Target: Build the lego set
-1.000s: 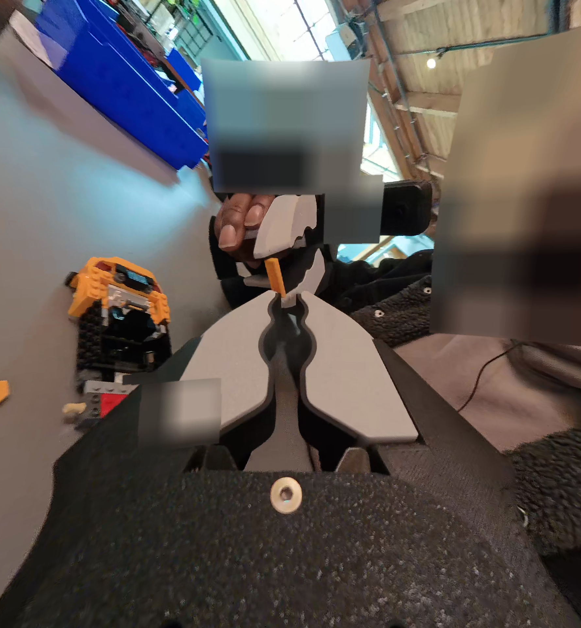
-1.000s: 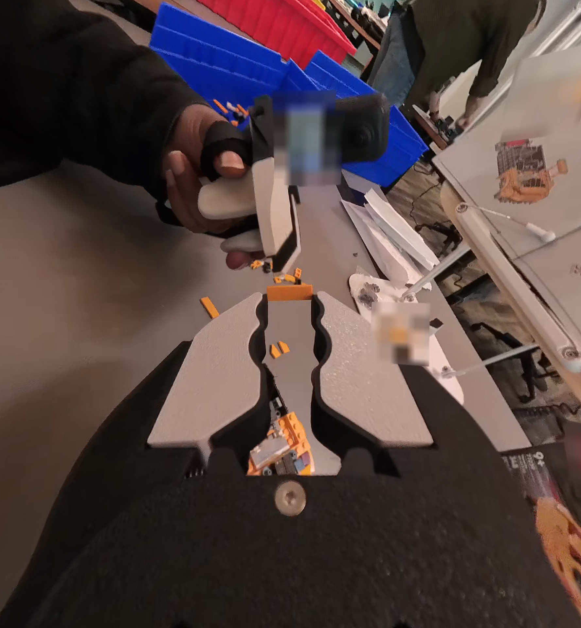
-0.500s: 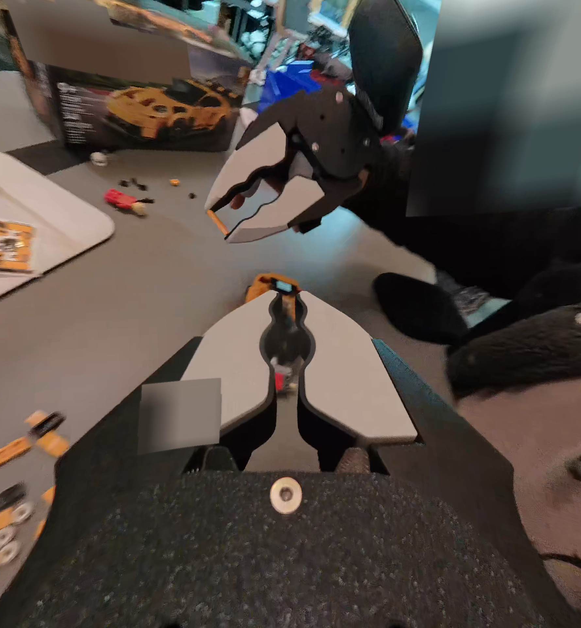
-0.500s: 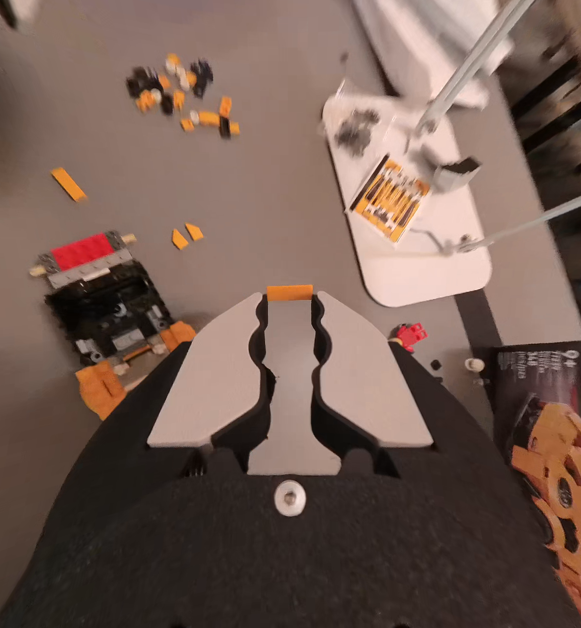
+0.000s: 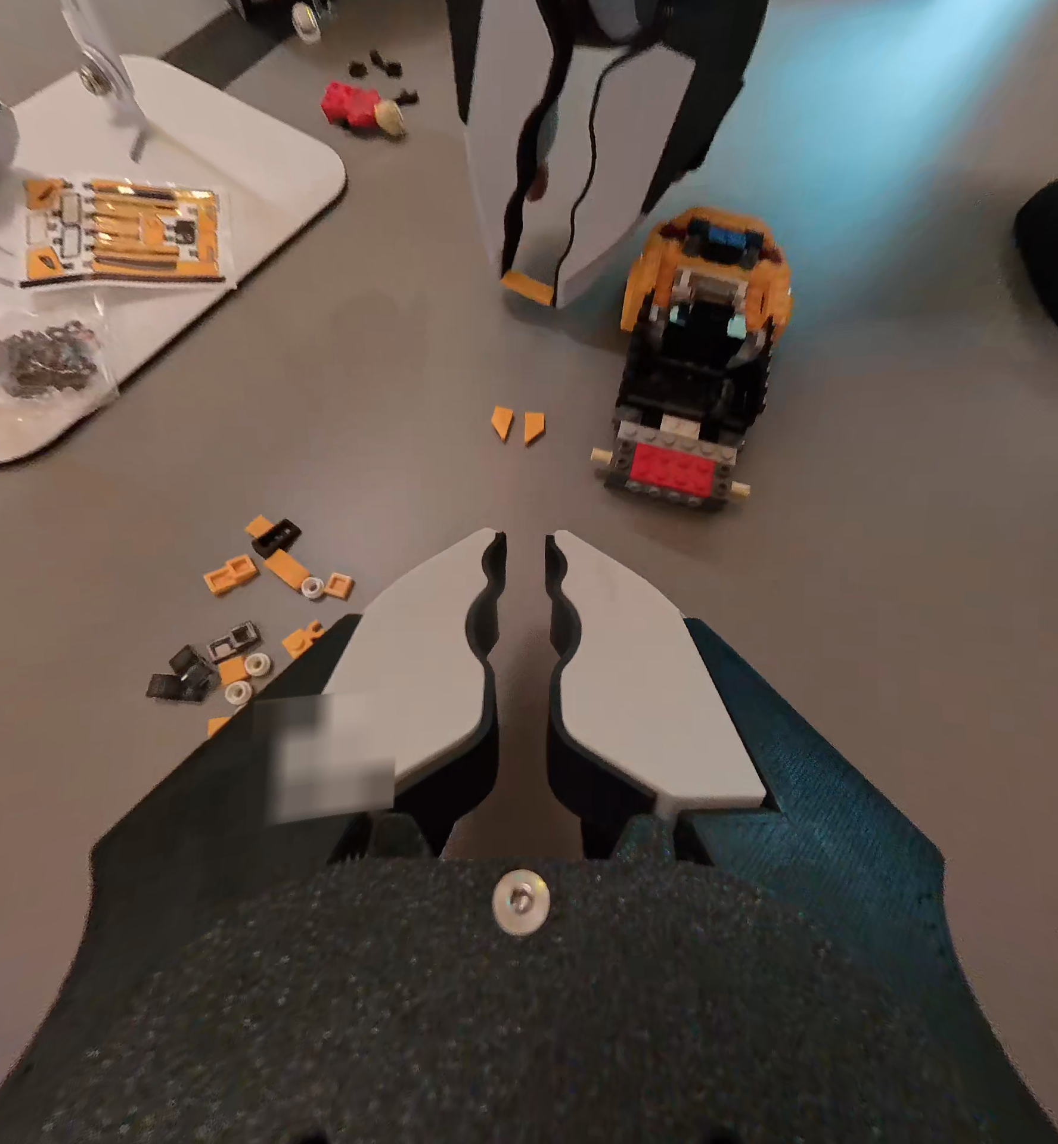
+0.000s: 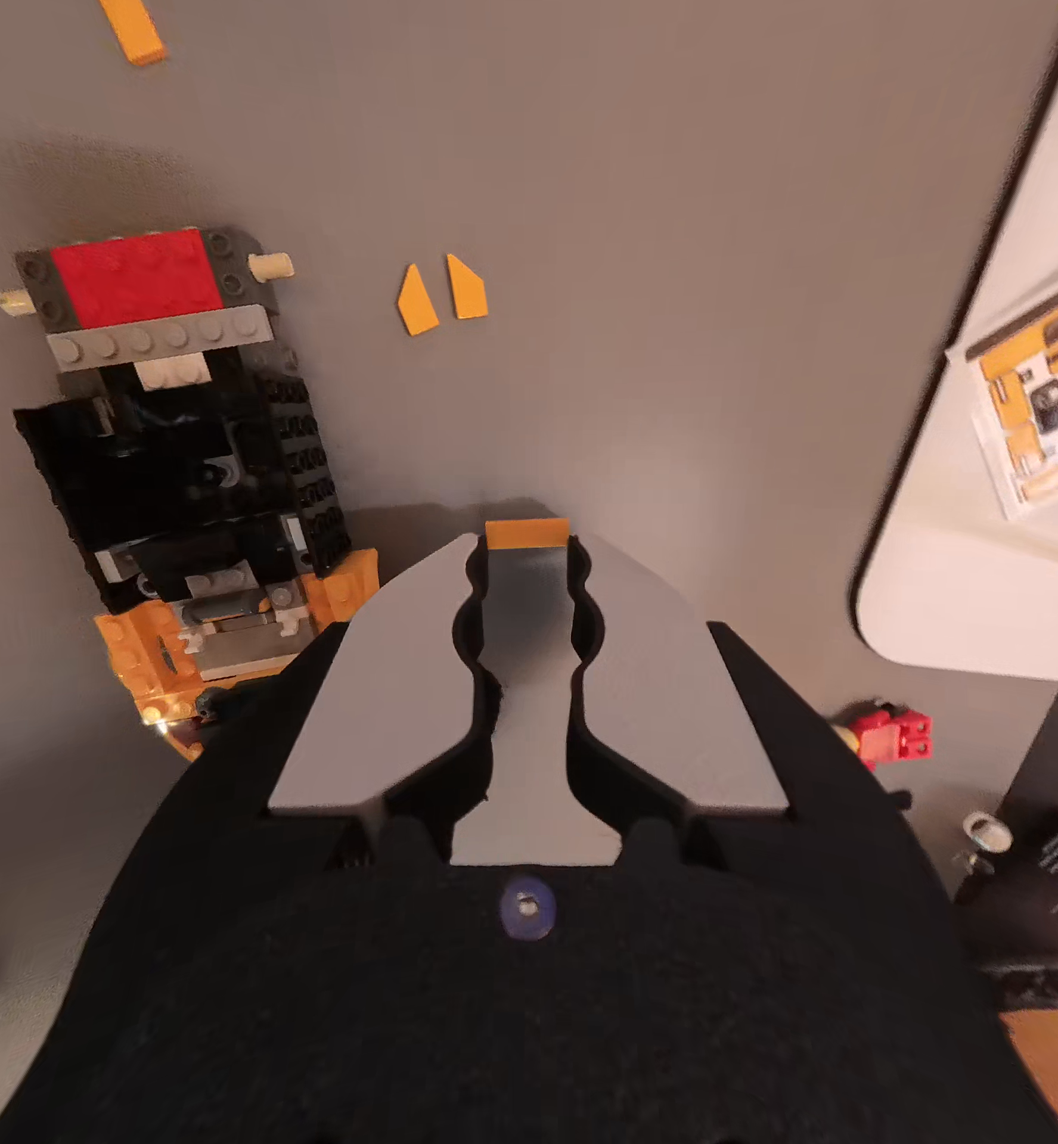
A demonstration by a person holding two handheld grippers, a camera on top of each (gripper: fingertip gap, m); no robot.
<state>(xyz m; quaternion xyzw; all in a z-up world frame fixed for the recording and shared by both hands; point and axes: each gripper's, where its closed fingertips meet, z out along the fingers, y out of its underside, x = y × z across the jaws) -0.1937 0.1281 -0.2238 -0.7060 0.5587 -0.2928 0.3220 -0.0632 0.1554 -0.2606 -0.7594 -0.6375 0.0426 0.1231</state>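
Orange tile (image 6: 527, 534): light, rigid, slick; pinched endwise in right claw (image 6: 527, 545). Left claw (image 5: 524, 545) slightly apart, empty.

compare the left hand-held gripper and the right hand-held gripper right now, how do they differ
The left hand-held gripper holds nothing, while the right hand-held gripper pinches a flat orange lego piece at its tips. The left's fingers stand slightly apart over bare table; the right's are spread wider, to the piece's width. The left is near the scattered loose pieces; the right is beside the partly built car. Both have grey fingers on black bodies.
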